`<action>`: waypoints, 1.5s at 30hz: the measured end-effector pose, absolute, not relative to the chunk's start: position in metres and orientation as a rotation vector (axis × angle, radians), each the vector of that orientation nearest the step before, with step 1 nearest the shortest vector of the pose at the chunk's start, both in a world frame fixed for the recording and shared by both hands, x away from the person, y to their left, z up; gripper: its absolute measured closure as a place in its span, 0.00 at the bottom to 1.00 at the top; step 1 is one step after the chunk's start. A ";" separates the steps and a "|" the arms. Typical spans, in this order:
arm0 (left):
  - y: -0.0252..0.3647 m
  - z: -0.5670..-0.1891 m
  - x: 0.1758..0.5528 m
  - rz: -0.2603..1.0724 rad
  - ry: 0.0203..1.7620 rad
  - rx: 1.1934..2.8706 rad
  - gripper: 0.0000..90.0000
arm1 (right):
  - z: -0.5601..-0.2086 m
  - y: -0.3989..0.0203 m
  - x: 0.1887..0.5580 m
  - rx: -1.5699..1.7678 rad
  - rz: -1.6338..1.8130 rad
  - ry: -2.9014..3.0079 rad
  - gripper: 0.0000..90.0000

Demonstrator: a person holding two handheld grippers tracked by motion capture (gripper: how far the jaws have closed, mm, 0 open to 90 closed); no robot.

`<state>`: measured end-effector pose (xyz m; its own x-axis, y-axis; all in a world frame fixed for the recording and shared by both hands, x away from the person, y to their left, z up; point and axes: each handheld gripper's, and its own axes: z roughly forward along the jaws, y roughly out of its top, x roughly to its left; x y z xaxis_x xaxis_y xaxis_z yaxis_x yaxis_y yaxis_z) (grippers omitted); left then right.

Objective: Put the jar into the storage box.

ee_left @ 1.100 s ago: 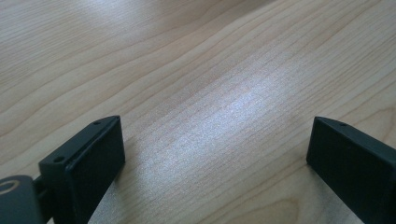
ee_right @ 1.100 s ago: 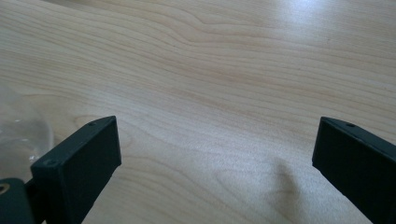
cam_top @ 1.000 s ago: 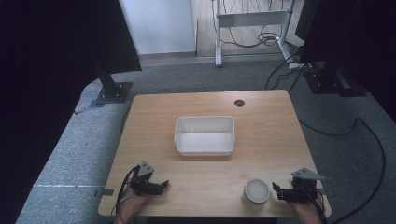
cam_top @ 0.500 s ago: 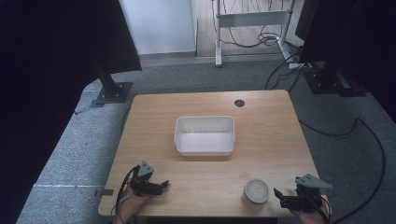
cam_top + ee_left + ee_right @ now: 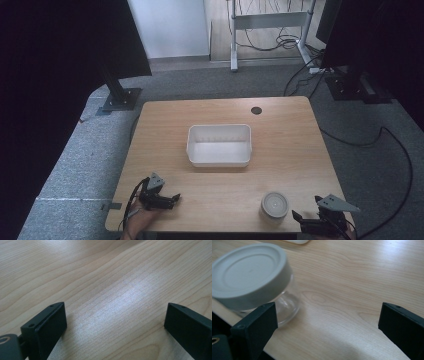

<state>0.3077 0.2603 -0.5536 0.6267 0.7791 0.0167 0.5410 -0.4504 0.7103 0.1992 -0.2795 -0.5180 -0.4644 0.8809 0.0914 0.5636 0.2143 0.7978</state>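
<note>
Soft light from above, dark at the edges of the room.

From the high view my table (image 5: 225, 112) is evenly lit, while black panels leave the upper corners nearly lightless. In my left gripper view a pale sheen of glare runs across the wood grain, and my jaws cast faint shadows. In my right gripper view the jar (image 5: 252, 277) sits close and blurred, its white lid soft-edged.

A light wooden worktop (image 5: 300, 150) stands on grey carpet (image 5: 85, 165); black cables (image 5: 395, 150) trail past a white metal frame (image 5: 267, 20).
</note>
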 end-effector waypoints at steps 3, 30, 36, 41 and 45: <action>0.260 -0.554 0.308 0.450 1.029 2.164 0.05 | -0.515 -0.276 0.192 1.315 1.144 2.134 0.02; 0.260 -0.554 0.308 0.458 1.040 2.160 0.05 | -0.518 -0.234 0.189 1.193 1.212 2.213 0.00; 0.260 -0.554 0.308 0.460 1.044 2.160 0.05 | -0.520 -0.225 0.195 1.182 1.204 2.225 0.00; 0.260 -0.554 0.308 0.461 1.047 2.159 0.05 | -0.522 -0.219 0.200 1.174 1.185 2.233 0.00; 0.260 -0.554 0.308 0.462 1.048 2.159 0.05 | -0.525 -0.215 0.203 1.172 1.171 2.243 0.00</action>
